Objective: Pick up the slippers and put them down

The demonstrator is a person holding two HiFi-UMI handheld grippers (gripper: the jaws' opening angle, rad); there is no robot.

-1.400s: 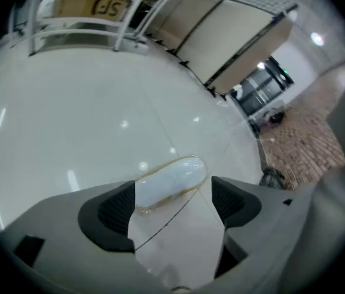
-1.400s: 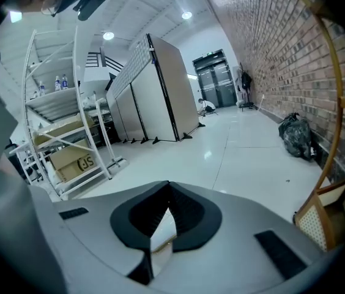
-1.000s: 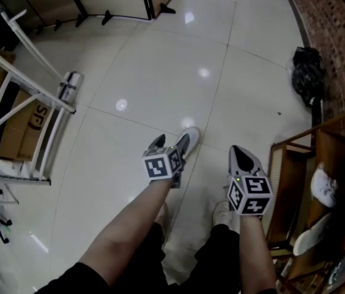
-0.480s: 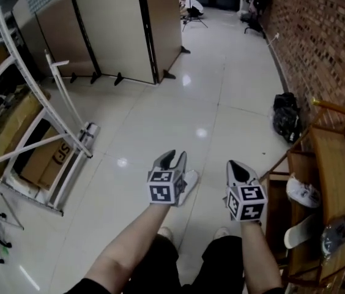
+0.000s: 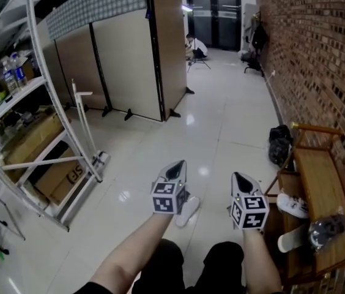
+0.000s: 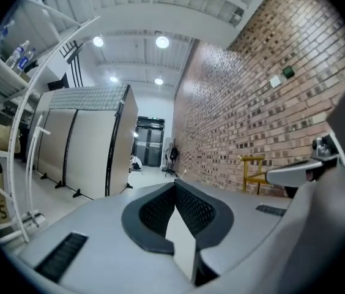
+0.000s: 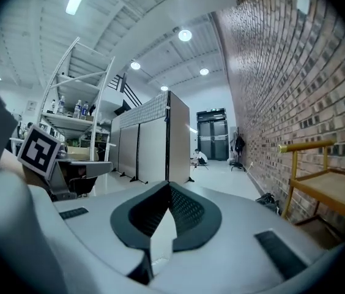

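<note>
The glossy white tiled floor (image 5: 221, 127) runs down the room beside the brick wall (image 5: 307, 54). One white slipper (image 5: 188, 211) lies on it on a bare tile, well apart from the black bag (image 5: 279, 144) slumped at the wall's foot. At the right stands a wooden rack (image 5: 319, 182). Two pale shoes (image 5: 293, 205) rest on its lower level, and on its top sits a dark crumpled bundle (image 5: 325, 228), possibly a plastic bag.
</note>
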